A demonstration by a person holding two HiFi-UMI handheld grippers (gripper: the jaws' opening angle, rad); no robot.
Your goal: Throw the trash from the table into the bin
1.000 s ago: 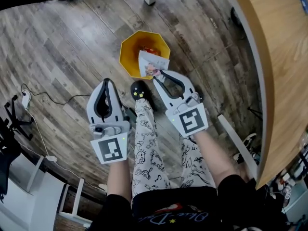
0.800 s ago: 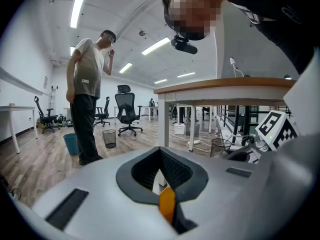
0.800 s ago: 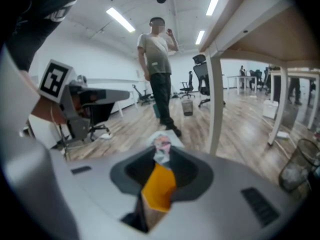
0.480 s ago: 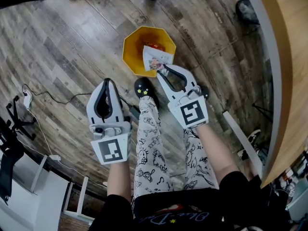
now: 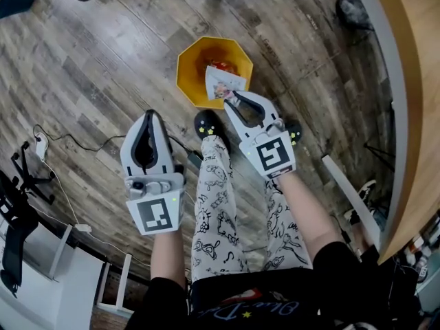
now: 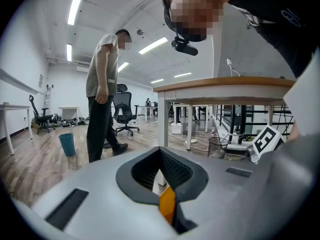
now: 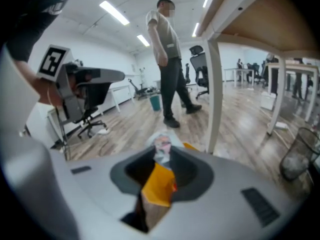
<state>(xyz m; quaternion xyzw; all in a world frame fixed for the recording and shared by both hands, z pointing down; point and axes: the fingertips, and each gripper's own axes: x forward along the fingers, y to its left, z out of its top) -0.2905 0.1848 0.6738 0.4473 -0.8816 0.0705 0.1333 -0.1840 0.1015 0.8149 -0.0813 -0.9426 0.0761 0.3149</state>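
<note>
— Where is the wrapper [image 5: 223,83]?

— In the right tongs [image 5: 232,98]. The jaws are clamped on its near edge. The sheet, white with colour print, sticks out past the tips.

— How does it sit against the bin [image 5: 199,81]?

— In the head view the wrapper lies across the bin's mouth, at the 5 o'clock part of the rim. The bin is orange and eight-sided, and it stands on the plank floor [image 5: 89,60]. I cannot tell whether the wrapper touches the rim.

— Is anything in the bin?

— A red scrap [image 5: 219,66] shows inside, just at 12 o'clock of the wrapper.

— Does the right gripper view agree?

— Yes. The wrapper stands between the jaw tips, blurred, and the orange of the bin shows through the gap below it.

— What about the left tongs [image 5: 150,114]?

— The jaws are together with nothing in them. They hang at 8 o'clock of the bin, apart from it, over the floor.

— And the bench [image 5: 419,81]?

— It is at 3 o'clock in the head view, a wooden top with a pale edge curving down that side.

— What else is there?

— The person's printed trousers [image 5: 210,205] show between the two tongs. A black shoe [image 5: 206,124] is at 6 o'clock of the bin. A thin cable [image 5: 75,139] lies at 9 o'clock of the left tongs. In both gripper views another person [image 6: 102,94] stands further off.
</note>
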